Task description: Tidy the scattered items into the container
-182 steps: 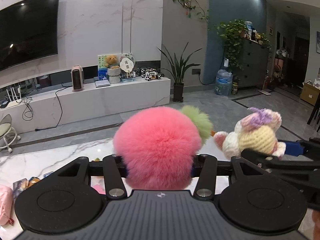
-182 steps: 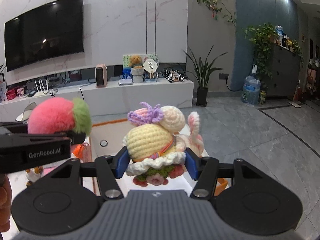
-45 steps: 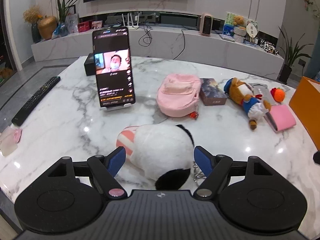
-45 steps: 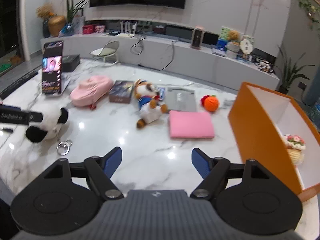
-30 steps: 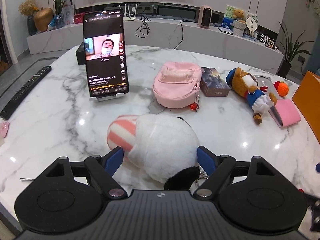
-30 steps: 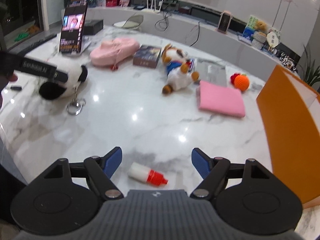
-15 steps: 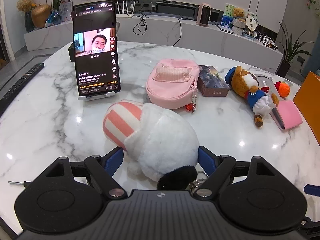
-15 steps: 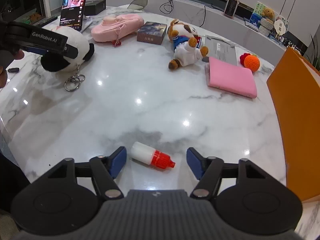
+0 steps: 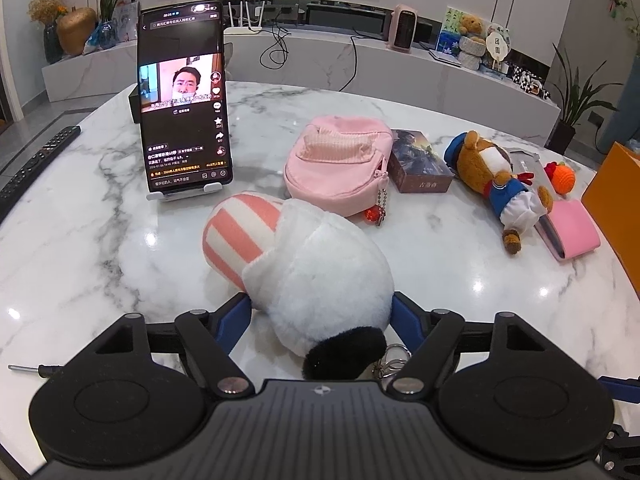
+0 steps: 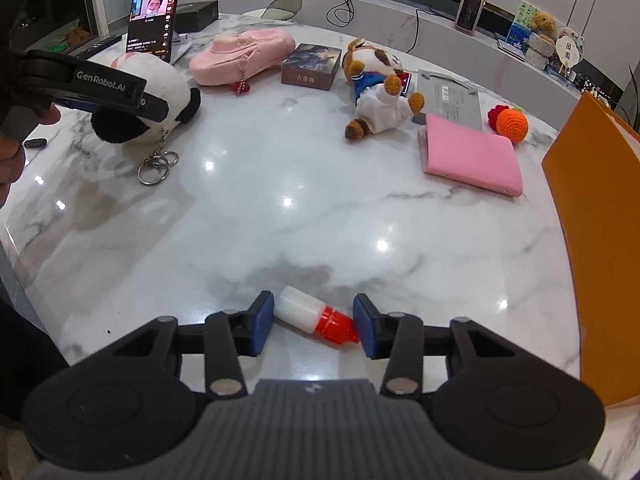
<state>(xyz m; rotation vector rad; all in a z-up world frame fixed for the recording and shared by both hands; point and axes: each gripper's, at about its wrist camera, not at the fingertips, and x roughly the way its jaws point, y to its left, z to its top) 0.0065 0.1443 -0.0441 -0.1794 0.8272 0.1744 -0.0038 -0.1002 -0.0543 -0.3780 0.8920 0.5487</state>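
A white panda plush point(image 9: 320, 280) with a pink-striped part lies on the marble table point(image 9: 120, 240). My left gripper point(image 9: 320, 312) straddles it. Its jaws are closing, and the blue pads touch the fur on both sides. In the right wrist view one left finger point(image 10: 100, 88) lies across the panda point(image 10: 168, 84). At the table's near edge, my right gripper point(image 10: 314, 322) is shut on a small white bottle point(image 10: 300, 310) with a red cap, pads at its base and cap tip. The orange container point(image 10: 592, 208) stands at the right edge.
A pink pouch point(image 9: 336, 168), a card box point(image 9: 420, 168), a bear plush in blue point(image 9: 496, 176), a pink wallet point(image 9: 572, 232) and a crochet orange point(image 9: 564, 178) lie beyond. A phone on a stand point(image 9: 184, 100) is at the back left. A key ring point(image 10: 154, 168) trails from the panda.
My right gripper dropped to the bottle and its jaws closed on it. The left jaws narrowed onto the panda. The pink pompom and crochet doll held six seconds ago have left the grippers.
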